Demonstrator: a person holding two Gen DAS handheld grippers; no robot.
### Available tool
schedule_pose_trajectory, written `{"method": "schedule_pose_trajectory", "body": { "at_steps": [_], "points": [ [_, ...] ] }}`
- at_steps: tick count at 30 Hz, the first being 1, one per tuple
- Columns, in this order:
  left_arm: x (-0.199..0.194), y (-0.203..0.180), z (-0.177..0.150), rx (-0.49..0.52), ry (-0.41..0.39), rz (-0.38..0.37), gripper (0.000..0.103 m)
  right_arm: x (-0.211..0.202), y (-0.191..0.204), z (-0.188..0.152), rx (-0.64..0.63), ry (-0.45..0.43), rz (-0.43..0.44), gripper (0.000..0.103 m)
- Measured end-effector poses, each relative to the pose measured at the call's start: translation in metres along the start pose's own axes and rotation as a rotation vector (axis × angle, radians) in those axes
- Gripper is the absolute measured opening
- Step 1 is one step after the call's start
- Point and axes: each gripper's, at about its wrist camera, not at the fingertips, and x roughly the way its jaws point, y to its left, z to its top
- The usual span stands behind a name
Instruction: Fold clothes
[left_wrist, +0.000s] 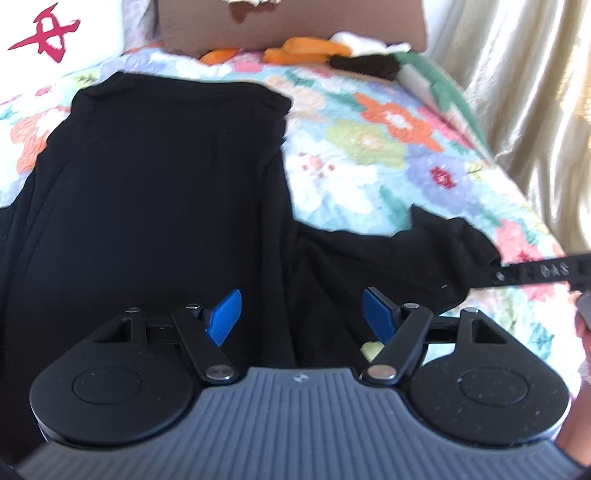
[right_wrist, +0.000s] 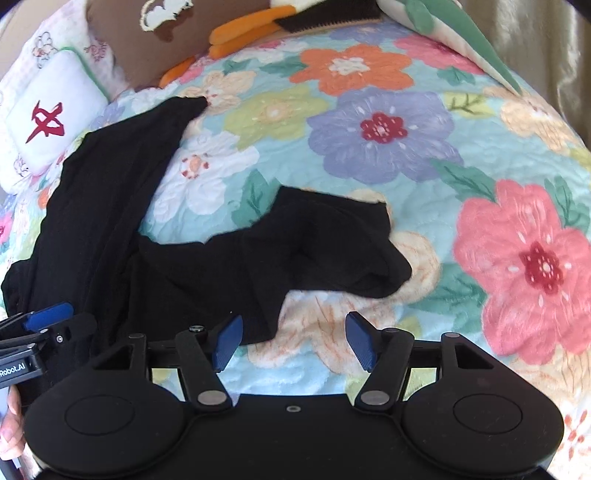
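A black garment lies on a floral quilt, its body stretched away from me and a crumpled sleeve reaching to the right. My left gripper is open and empty just above the garment's near part. In the right wrist view the same garment lies at the left and its sleeve sits in the middle. My right gripper is open and empty, hovering over the quilt just in front of the sleeve. The left gripper shows at that view's left edge.
A brown cushion, orange and black plush parts and a white pillow with a red mark lie at the far end of the bed. A cream curtain hangs along the right side.
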Motion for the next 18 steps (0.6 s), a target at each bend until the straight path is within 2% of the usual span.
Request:
{"method": "schedule_pose_trajectory", "body": {
  "at_steps": [2,5,9,12,15,18],
  "points": [
    [-0.001,-0.005,0.001,0.004,-0.004,-0.022,0.072,-0.003,-0.006,0.004,0.048,-0.031,0.006,0.067],
    [0.002,-0.015,0.003,0.010,0.001,-0.055,0.072,-0.007,-0.011,0.005,0.090,-0.041,0.062,0.067],
    [0.015,-0.034,0.004,0.059,0.014,-0.077,0.072,0.001,-0.002,0.002,0.068,0.000,0.117,0.067],
    [0.032,-0.034,0.006,0.023,0.069,-0.116,0.072,0.016,0.001,0.005,0.072,0.030,0.088,0.068],
    [0.046,-0.018,0.003,-0.088,0.120,-0.115,0.072,0.031,0.000,0.007,0.087,0.063,0.039,0.068],
    [0.048,-0.015,0.001,-0.055,0.133,-0.075,0.072,0.035,0.002,0.005,0.028,0.041,0.017,0.067]
  ]
}}
